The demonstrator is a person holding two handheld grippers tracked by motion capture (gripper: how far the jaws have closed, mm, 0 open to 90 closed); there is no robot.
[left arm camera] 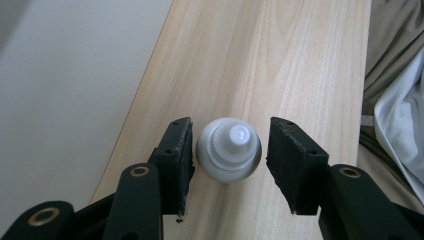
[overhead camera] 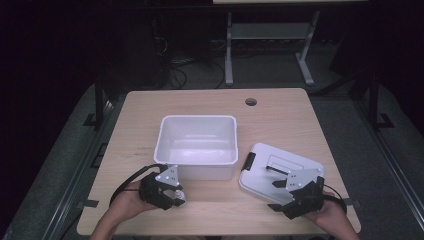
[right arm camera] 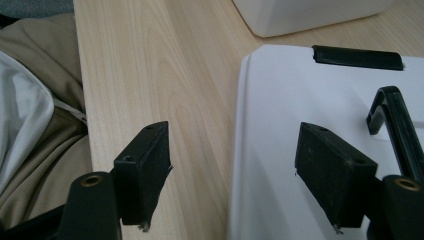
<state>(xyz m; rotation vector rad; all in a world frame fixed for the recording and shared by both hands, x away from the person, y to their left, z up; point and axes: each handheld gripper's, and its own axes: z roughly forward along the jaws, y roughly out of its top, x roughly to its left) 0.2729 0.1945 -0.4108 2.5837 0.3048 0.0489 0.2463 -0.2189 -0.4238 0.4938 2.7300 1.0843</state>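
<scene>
Fingers [left arm camera: 176,150] flank bottle [left arm camera: 229,150] beside bin [left arm camera: 60,100].

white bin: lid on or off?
Off. The lid lies flat on the table right of the open bin, whose bare inside shows.

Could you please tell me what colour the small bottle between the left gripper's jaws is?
White, cap included; the bottle shows best in the left gripper view.

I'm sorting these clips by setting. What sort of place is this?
Probably a lab or recording room, not a home: a bare wooden table with a cable hole, loose cables on the floor behind it, and a person working a hand-held left gripper near a white tub.
</scene>
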